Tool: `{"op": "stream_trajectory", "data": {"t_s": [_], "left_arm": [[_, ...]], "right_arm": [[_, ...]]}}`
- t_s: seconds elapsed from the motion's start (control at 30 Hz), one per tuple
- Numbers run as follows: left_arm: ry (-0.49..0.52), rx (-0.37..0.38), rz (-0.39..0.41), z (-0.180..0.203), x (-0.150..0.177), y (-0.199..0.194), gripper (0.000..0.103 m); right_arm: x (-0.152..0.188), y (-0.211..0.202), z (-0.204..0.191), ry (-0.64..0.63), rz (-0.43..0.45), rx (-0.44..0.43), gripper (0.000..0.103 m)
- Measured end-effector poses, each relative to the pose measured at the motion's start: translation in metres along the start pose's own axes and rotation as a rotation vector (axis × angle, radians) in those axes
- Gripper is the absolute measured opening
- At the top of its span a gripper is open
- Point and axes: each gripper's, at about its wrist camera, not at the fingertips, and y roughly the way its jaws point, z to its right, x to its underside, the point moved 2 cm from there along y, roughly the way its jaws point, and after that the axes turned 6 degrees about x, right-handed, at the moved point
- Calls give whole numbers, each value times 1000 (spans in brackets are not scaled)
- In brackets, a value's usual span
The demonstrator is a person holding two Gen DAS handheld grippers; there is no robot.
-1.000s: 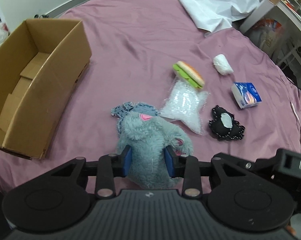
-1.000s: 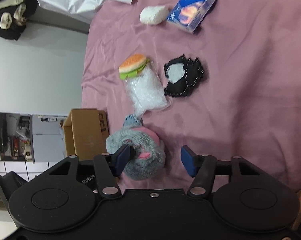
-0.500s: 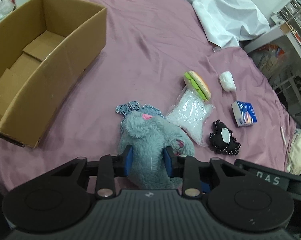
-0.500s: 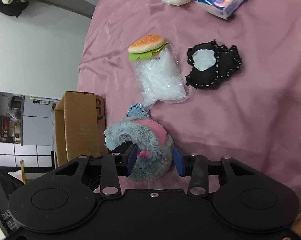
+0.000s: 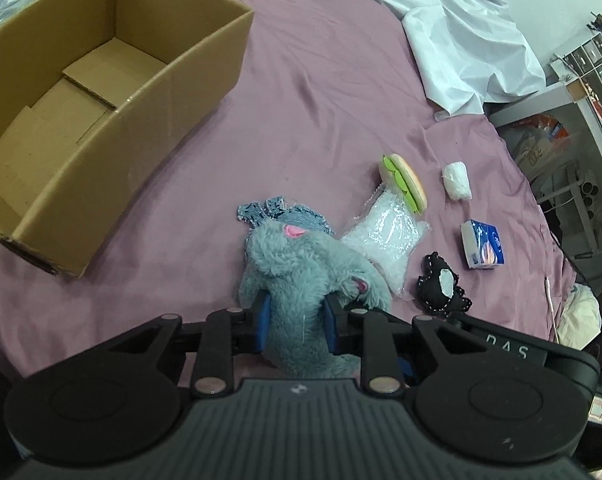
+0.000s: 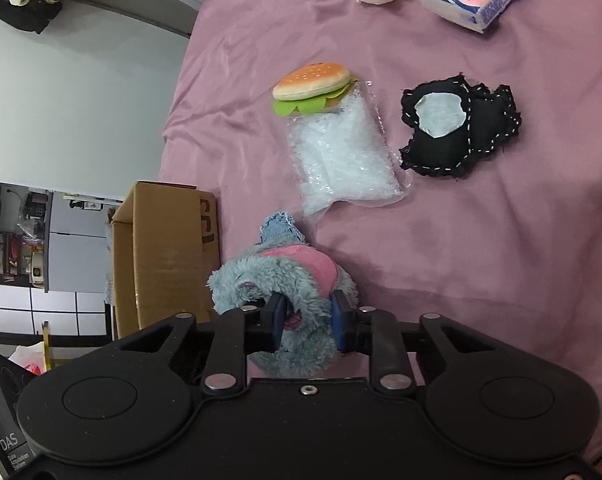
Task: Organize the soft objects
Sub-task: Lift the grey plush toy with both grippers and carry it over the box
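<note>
Cardboard box (image 5: 101,92) bare inside, nothing sorted yet; burger toy (image 5: 403,182), black pouch (image 5: 441,284), tissue pack (image 5: 483,244) and others left on the purple sheet (image 5: 321,80); grey plush (image 5: 305,276) pinched between both grippers, left gripper (image 5: 295,318) and right gripper (image 6: 309,322) just squeezed onto its fur

Soft, even indoor light falls over both views, leaving only faint shadows under the cardboard box (image 5: 113,92) ahead and left of the left gripper (image 5: 295,326). The pink bedsheet (image 5: 325,92) carries a mild sheen without harsh glare. Fisheye bending curves the edges and darkens the corners; focus stays fairly sharp throughout.
</note>
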Motion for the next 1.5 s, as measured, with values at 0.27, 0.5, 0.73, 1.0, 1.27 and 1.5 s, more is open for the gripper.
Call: {"op": "stream_trajectory", "data": {"t_s": [0.27,0.5,0.73,1.0,1.27,1.5], "left_arm": [[-3,30,41,0,-3,-32,25],[18,35,83,2,-10,-57,24],[10,46,112,-3,-20,-71,24],[-11,72,171,-17,-33,-98,23],[-37,75,235,-41,-50,-121,21],[-54,79,274,-62,-67,-130,20]], "right_arm": [[9,-20,-18,-66,43,-52,20],[10,-29,-40,-123,71,-87,19],[6,-28,-59,-159,81,-122,20],[8,-22,-83,-189,93,-190,20],[13,-10,-122,-272,94,-229,19],[15,2,-150,-322,100,-249,19]]}}
